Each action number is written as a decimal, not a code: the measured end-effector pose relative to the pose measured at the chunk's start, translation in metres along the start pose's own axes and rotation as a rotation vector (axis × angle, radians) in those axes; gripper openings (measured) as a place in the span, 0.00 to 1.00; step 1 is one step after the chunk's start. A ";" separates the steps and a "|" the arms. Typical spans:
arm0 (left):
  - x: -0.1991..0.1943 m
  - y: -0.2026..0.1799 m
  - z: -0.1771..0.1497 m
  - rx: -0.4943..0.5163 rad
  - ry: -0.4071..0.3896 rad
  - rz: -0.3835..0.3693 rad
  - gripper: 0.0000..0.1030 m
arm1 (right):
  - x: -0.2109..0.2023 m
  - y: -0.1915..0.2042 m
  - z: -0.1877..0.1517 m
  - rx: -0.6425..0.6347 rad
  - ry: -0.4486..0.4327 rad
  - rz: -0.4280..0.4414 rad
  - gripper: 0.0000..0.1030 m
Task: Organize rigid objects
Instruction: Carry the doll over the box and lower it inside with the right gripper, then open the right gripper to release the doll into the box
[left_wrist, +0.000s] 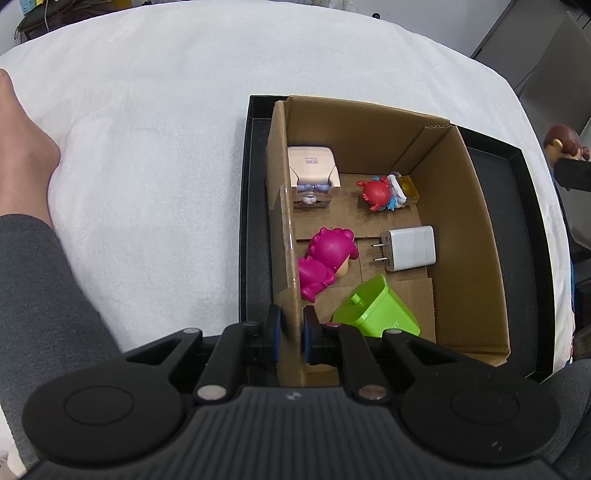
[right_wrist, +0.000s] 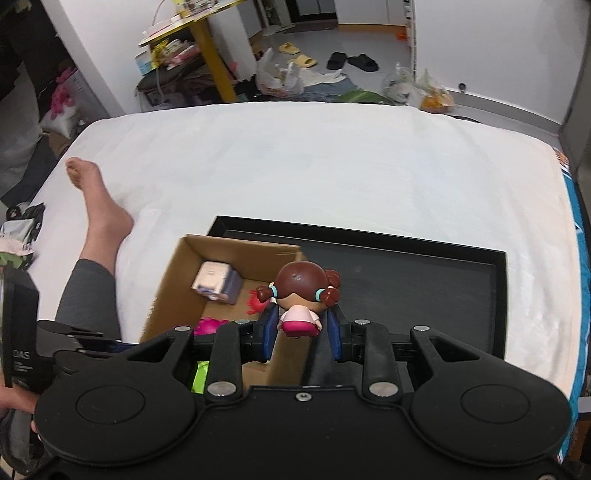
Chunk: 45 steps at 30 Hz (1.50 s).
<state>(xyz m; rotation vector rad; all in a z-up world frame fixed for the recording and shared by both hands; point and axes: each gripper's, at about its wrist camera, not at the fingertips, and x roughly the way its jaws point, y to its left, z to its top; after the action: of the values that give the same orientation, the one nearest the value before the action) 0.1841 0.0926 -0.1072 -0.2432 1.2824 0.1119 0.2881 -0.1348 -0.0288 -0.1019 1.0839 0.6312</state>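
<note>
So the left gripper (left_wrist: 291, 332) has its fingers pinched onto the near end of the cardboard box's (left_wrist: 476, 221) left wall, pretty clearly just to keep the box from sliding around in the black tray (left_wrist: 532, 236) sitting on the bed (left_wrist: 147, 147). The right gripper (right_wrist: 301, 326) has its fingers clamped on the body of a little brown-haired doll (right_wrist: 301, 291), held right over the box's right wall, looks headed in with the pink figure (left_wrist: 325, 262), the charger (left_wrist: 410, 247), the green piece (left_wrist: 376, 310), the red crab (left_wrist: 376, 194) and the far-corner cube toy (left_wrist: 314, 177).
</note>
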 end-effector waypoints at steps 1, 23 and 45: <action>0.000 0.000 0.000 0.000 -0.001 -0.001 0.11 | 0.001 0.004 0.001 -0.005 0.002 0.005 0.27; -0.002 0.009 -0.005 0.003 -0.037 -0.067 0.12 | 0.072 0.069 -0.002 -0.051 0.129 0.030 0.28; -0.007 0.004 -0.003 0.002 -0.048 -0.066 0.13 | 0.079 0.074 -0.017 0.013 0.103 0.005 0.35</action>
<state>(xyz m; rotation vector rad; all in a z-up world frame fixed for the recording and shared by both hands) 0.1782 0.0960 -0.1014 -0.2792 1.2257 0.0593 0.2606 -0.0469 -0.0870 -0.1214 1.1875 0.6292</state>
